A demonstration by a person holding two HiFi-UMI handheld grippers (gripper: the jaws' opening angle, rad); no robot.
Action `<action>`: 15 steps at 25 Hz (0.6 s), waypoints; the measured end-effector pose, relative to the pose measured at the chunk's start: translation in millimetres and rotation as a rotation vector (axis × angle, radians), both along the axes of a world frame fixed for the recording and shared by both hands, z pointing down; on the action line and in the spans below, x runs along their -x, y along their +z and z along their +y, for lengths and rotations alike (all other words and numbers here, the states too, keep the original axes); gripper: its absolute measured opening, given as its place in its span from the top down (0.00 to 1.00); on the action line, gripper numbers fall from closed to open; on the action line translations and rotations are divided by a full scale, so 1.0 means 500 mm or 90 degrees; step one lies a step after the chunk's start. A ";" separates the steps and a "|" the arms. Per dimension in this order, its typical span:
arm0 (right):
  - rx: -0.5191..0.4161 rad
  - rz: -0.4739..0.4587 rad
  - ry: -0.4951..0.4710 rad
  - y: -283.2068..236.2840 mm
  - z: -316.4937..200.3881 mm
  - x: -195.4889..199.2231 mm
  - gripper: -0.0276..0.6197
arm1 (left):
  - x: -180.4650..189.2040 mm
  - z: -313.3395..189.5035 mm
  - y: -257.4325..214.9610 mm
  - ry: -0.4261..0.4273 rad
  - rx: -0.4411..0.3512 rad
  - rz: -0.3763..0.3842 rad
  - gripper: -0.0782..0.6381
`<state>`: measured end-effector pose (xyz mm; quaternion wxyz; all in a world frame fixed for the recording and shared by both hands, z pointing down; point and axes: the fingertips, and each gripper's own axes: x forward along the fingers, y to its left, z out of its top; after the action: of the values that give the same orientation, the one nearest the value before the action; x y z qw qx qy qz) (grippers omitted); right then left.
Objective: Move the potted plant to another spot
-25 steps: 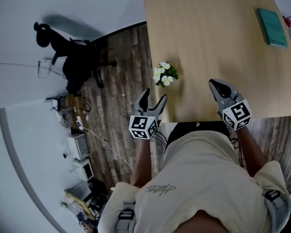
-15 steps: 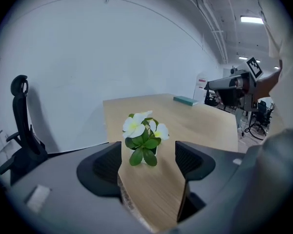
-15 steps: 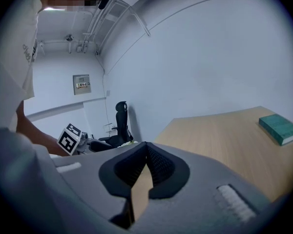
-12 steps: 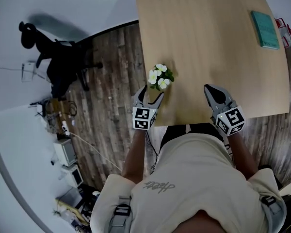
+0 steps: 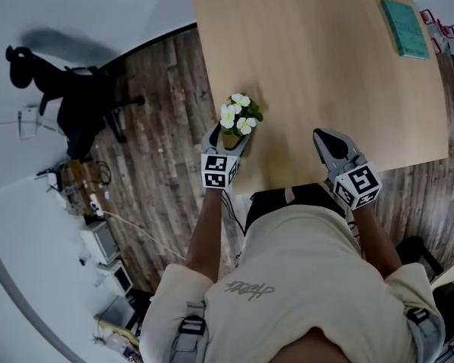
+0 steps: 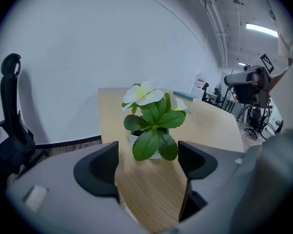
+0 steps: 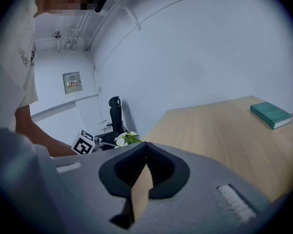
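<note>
Both left gripper (image 6: 149, 162) jaws have just been opening; the potted plant (image 6: 151, 126) is standing ungripped just beyond them, at twelve o'clock. The right gripper (image 7: 145, 159) is resting closed, empty. Next, probably: enclosing it, squeezing.

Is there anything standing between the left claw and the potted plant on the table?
Nothing visible does. The left claw has just been opening its jaws; they stand wide apart with only bare table between them, and the potted plant sits straight ahead of their tips.
</note>
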<state>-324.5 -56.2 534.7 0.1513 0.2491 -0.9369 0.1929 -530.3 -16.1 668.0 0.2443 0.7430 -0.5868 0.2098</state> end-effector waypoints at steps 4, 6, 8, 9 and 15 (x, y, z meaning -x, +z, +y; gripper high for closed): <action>0.011 -0.001 0.001 0.005 0.001 0.005 0.95 | -0.006 -0.020 0.010 0.002 0.002 -0.007 0.31; 0.016 -0.003 0.000 0.004 0.000 0.008 0.95 | -0.011 -0.027 0.011 0.007 0.001 -0.008 0.31; 0.019 -0.003 0.002 0.007 -0.005 0.010 0.95 | -0.013 -0.037 0.012 0.010 -0.003 -0.011 0.31; 0.022 -0.003 0.003 0.009 -0.007 0.010 0.95 | -0.014 -0.043 0.013 0.011 -0.005 -0.013 0.31; 0.036 -0.003 -0.003 0.018 -0.016 0.017 0.95 | -0.017 -0.072 0.018 0.016 -0.017 -0.021 0.31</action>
<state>-332.8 -64.0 543.6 0.1568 0.2419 -0.9321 0.2194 -522.0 -52.2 677.1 0.2222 0.7499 -0.5840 0.2173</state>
